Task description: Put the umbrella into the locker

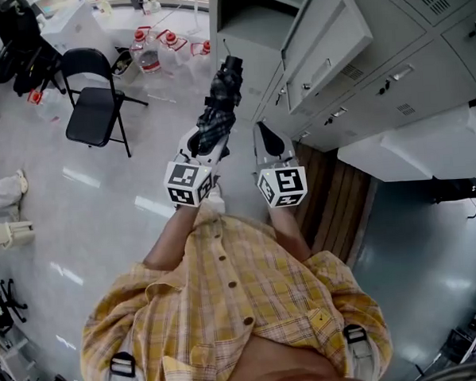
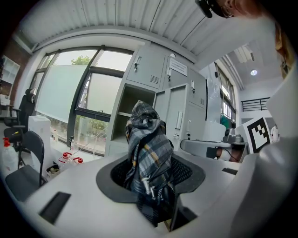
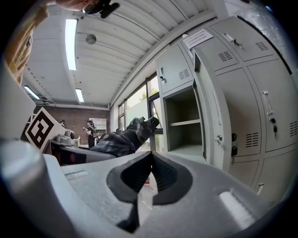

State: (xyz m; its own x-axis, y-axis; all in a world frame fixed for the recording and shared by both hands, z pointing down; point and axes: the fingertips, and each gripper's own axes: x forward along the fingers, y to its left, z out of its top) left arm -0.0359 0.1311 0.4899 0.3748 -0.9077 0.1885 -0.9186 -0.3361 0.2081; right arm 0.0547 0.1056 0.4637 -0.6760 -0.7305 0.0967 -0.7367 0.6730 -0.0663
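Note:
A folded dark plaid umbrella (image 1: 219, 103) sticks out forward from my left gripper (image 1: 206, 145), which is shut on its lower end. In the left gripper view the umbrella (image 2: 149, 144) stands upright between the dark pads, and its tip is toward the grey locker (image 2: 132, 121). The locker's upper compartment (image 1: 249, 14) is open, with its door (image 1: 325, 38) swung out to the right. My right gripper (image 1: 269, 142) is beside the left one, shut with nothing in it. In the right gripper view its jaws (image 3: 150, 155) meet, with the umbrella (image 3: 125, 138) to the left and the open compartment (image 3: 184, 123) ahead.
A black folding chair (image 1: 94, 98) stands on the floor to the left. Red-capped water bottles (image 1: 159, 46) sit near the window. More closed lockers (image 1: 399, 74) run to the right, above a white counter (image 1: 411, 149). A person's shoe (image 1: 3, 190) is at the far left.

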